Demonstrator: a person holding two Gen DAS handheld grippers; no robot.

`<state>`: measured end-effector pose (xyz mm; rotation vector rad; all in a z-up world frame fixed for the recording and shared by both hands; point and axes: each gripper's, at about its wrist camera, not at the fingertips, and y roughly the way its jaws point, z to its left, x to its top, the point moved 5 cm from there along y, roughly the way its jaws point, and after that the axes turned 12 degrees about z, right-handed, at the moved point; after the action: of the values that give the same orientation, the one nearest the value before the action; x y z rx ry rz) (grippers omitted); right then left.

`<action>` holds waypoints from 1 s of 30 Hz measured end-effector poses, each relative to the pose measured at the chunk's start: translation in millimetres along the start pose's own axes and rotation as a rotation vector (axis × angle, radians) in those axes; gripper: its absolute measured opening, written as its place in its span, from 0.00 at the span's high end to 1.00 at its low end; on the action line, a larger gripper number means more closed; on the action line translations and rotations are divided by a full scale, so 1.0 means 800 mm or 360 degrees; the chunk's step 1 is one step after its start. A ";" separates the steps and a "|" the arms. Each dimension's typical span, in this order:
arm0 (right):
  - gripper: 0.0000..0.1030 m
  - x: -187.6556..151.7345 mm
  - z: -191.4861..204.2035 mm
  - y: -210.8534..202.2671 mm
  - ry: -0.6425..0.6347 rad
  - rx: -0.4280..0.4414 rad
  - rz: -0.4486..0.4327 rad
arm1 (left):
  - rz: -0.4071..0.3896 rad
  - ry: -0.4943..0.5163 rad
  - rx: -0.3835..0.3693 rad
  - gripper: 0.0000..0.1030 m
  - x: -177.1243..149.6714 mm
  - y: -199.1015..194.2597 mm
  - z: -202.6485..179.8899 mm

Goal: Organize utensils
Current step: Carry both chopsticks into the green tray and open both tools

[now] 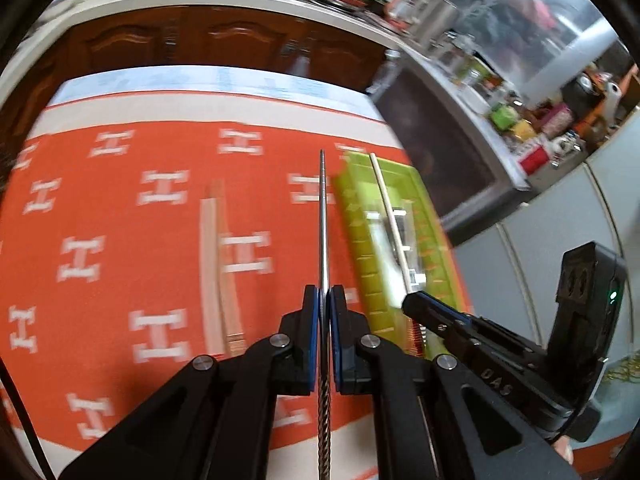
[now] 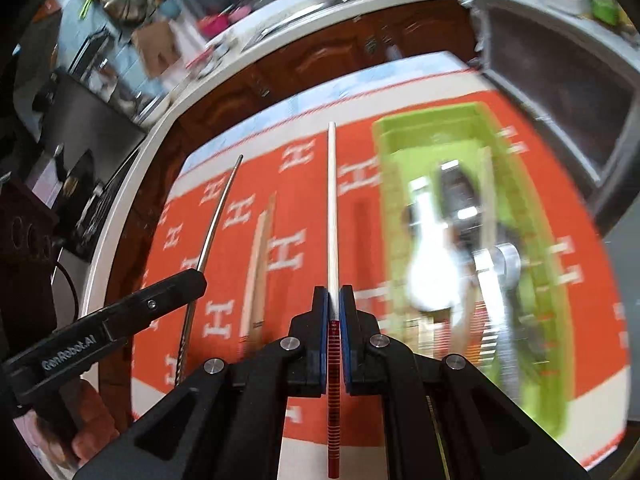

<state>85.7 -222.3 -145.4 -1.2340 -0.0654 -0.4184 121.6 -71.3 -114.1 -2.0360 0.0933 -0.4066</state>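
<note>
Looking through your left wrist camera, you are pinching a metal chopstick [image 1: 324, 220] between the left gripper [image 1: 324, 300] fingers, above the orange cloth [image 1: 120, 208]. A wooden pair [image 1: 220, 272] is lying on the cloth to the left; the green tray [image 1: 360, 216] is sitting to the right. Pinched at one end, the stick is risking swinging and slipping.

Looking through your right wrist camera, the right gripper [image 2: 333, 300] is clamping a white chopstick [image 2: 332, 200] with a red handle, left of the tray [image 2: 552, 280]. Its long tip is risking catching the tray wall or cutlery inside.

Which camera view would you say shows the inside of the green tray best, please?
The right wrist view: it looks down into the green tray, showing utensils inside, though blurred. The left wrist view catches it side-on, partly behind the white chopstick.
</note>
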 end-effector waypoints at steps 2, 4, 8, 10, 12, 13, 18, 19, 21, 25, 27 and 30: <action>0.95 0.003 -0.026 -0.016 0.0048 -0.0030 -0.0034 | 0.0022 0.0044 -0.0021 0.97 0.010 0.013 -0.027; 0.95 0.006 -0.054 -0.026 0.0101 -0.0048 -0.0047 | 0.0050 0.0078 -0.0047 0.97 0.018 0.031 -0.055; 0.95 0.008 -0.103 -0.037 0.0168 -0.0093 -0.0044 | 0.0126 0.0084 -0.0096 0.97 0.028 0.067 -0.089; 0.95 0.007 -0.120 -0.034 0.0179 -0.0110 -0.0029 | 0.0155 0.0091 -0.0086 0.97 0.033 0.088 -0.102; 0.95 0.006 -0.134 -0.031 0.0180 -0.0127 -0.0007 | 0.0182 0.0091 -0.0083 0.97 0.035 0.104 -0.109; 0.95 0.007 -0.139 -0.028 0.0180 -0.0131 0.0004 | 0.0198 0.0079 -0.0079 0.97 0.035 0.113 -0.111; 0.95 0.004 -0.155 -0.010 0.0162 -0.0158 0.0026 | 0.0263 0.0056 -0.0060 0.96 0.033 0.140 -0.109; 0.95 0.004 -0.157 -0.006 0.0160 -0.0160 0.0033 | 0.0263 0.0062 -0.0044 0.94 0.032 0.141 -0.109; 0.95 0.002 -0.158 0.001 0.0165 -0.0153 0.0049 | 0.0260 0.0077 -0.0026 0.84 0.031 0.141 -0.109; 0.94 0.003 -0.156 0.009 0.0170 -0.0136 0.0054 | 0.0214 0.0132 0.0029 0.81 0.028 0.130 -0.113; 0.94 0.003 -0.154 0.011 0.0167 -0.0122 0.0046 | 0.0189 0.0162 0.0063 0.78 0.026 0.122 -0.113; 0.94 0.002 -0.151 0.008 0.0164 -0.0115 0.0038 | 0.0154 0.0213 0.0130 0.76 0.022 0.108 -0.112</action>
<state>68.2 -332.6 -191.2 -1.2811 0.0526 -0.4660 118.4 -192.4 -146.3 -1.9146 0.2525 -0.4779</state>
